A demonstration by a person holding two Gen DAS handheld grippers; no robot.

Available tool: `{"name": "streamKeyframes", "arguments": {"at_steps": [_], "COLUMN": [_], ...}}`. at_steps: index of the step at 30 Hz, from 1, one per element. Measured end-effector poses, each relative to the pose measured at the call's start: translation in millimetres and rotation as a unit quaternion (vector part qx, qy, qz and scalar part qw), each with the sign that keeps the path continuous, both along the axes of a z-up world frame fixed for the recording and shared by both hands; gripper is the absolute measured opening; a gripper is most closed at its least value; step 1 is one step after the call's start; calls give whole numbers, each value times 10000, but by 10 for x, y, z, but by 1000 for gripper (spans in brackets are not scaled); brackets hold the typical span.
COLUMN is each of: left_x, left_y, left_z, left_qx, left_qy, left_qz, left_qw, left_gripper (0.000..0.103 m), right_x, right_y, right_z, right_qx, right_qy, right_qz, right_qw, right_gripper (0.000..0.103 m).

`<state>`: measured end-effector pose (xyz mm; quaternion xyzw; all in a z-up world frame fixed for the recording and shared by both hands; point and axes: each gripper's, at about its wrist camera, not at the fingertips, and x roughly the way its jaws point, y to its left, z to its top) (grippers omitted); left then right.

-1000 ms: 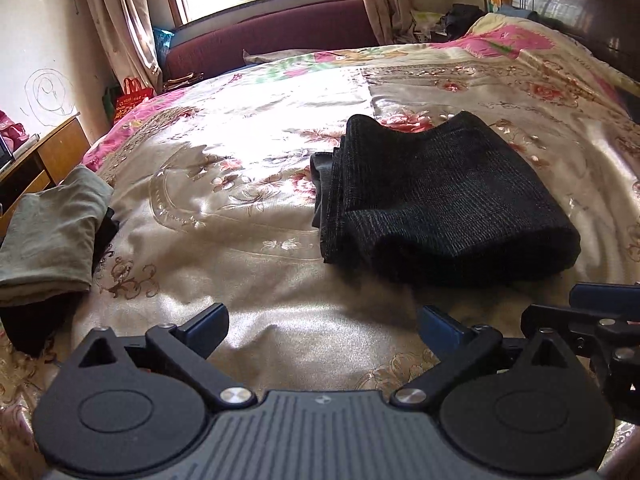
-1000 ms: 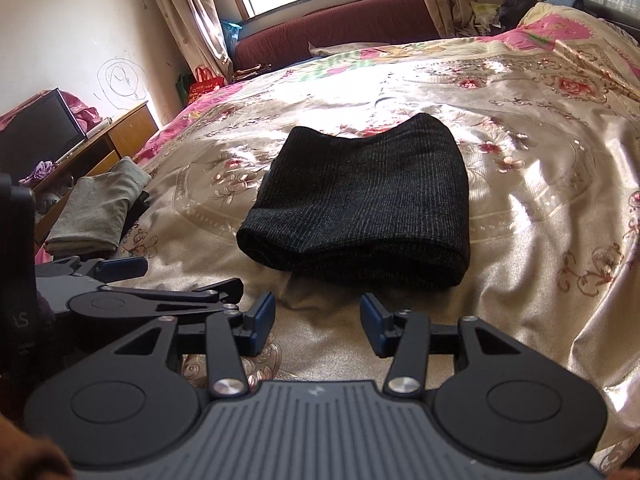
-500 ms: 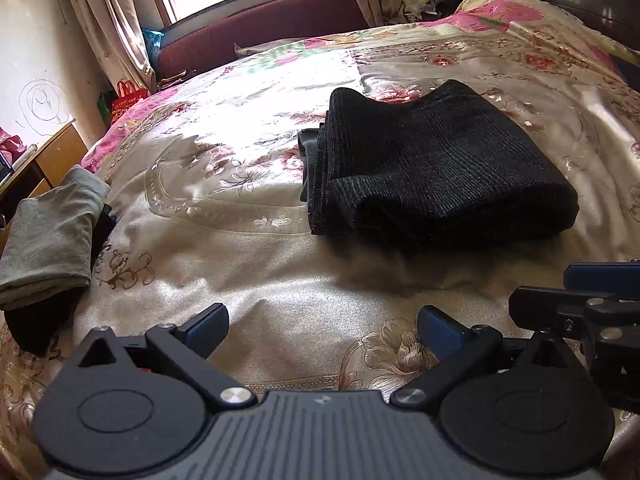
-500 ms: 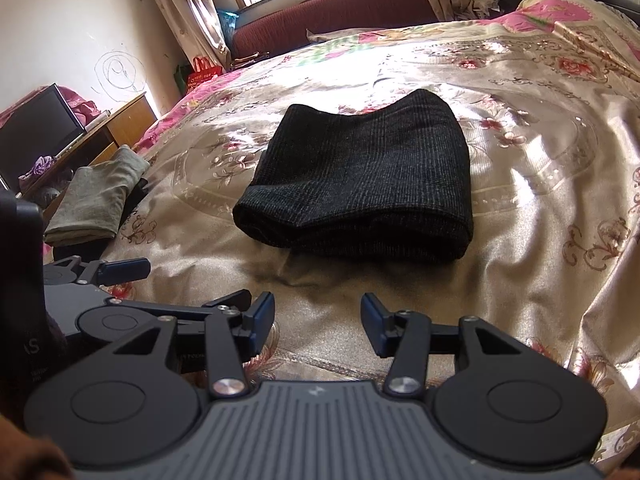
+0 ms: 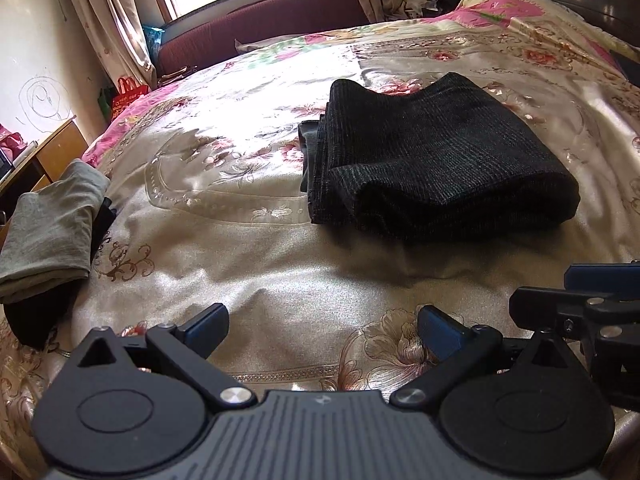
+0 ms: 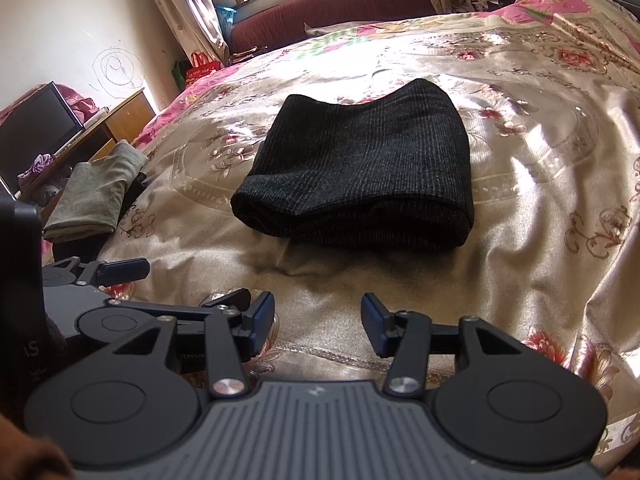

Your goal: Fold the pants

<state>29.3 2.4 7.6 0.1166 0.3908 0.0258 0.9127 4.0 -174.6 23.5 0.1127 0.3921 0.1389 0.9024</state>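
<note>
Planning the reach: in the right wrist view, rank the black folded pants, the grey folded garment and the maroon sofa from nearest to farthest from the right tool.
1. Black folded pants, straight ahead.
2. Grey folded garment, far left.
3. Maroon sofa, under the window.

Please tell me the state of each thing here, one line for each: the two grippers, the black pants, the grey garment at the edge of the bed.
Left gripper: open, empty, above the bedspread.
Right gripper: open, empty.
Black pants: folded into a compact stack, lying on the bedspread.
Grey garment: folded, on top of something dark.
</note>
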Motion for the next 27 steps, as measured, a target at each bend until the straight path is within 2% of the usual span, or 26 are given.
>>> {"name": "streamKeyframes", "arguments": {"at_steps": [5, 12, 27], "left_x": [-12, -34, -74], "left_y": [31, 51, 7], "left_z": [18, 21, 43], "left_qx": [-52, -137, -141], "left_qy": [-55, -40, -83], "left_qz": [72, 99, 16], "left_qw": [9999, 9998, 9999], "left_gripper": [103, 103, 103], "right_x": [-9, 23, 18], "right_y": [0, -33, -46], "right_z": [-4, -86, -97], "right_qx": [-243, -470, -483], "right_qy": [-8, 223, 219], "right_qz": [-150, -299, -288], "right_qw": [9996, 9982, 9982], "right_gripper": [50, 50, 54]}}
